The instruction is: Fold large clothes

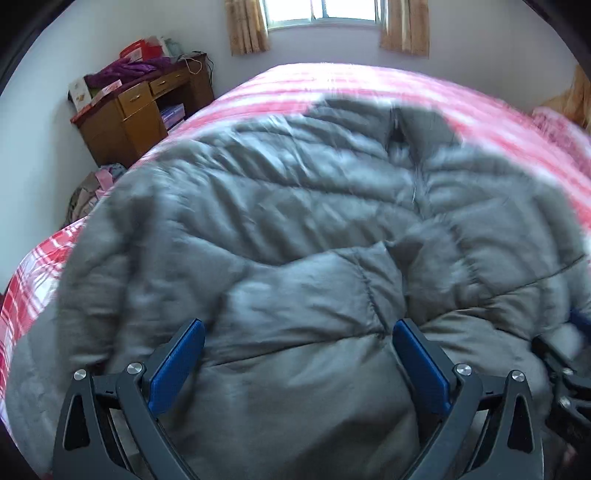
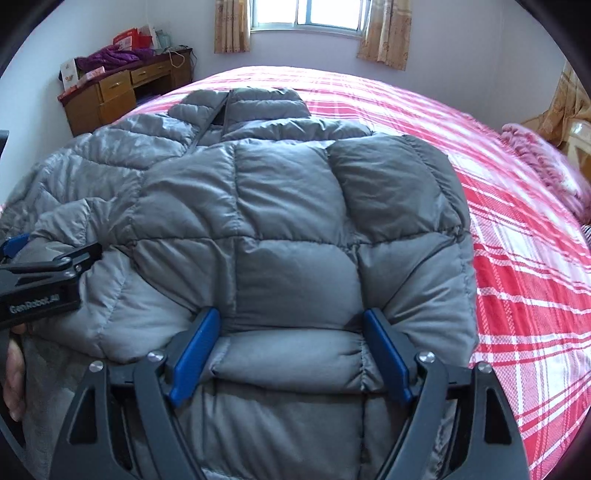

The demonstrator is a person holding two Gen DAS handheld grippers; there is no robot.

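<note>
we start w/ the bed [image 2: 517, 229], red-and-white plaid cover, filling most of both views. spread on it is the grey puffer jacket [image 2: 288, 221], the one large garment here, lying front-up w/ collar [image 2: 255, 101] toward the window [image 2: 306, 14] and zipper running down the middle. in the right wrist view a quilted panel, prob the right sleeve or side, is already laid over the body, its edge stopping short of the bare plaid on the right.

beyond the bed, a wooden desk [image 2: 110, 96] in the far left corner w/ a purple bundle [image 2: 110, 57] on top.

step in hand, as we judge it: partway thru the fold, side panel brought in, hem end nearest us being gathered for the next fold.

right gripper [image 2: 291, 354]: blue pads spread wide, a puffy quilted section bulging between them and touching both pads. we read that as grasping the jacket loosely at the hem, not clenched tight. left gripper [image 1: 297, 360]: pads also spread wide over the fabric, which lies under and between them, but the left view is motion-blurred and we can't tell if it's actually pinching anything; looks released to us.

next move prob needs both sets of tongs to bite on the near edge, then lift and carry it toward the collar. down fill is slippery and springy, so a shallow pinch may slide off.
</note>
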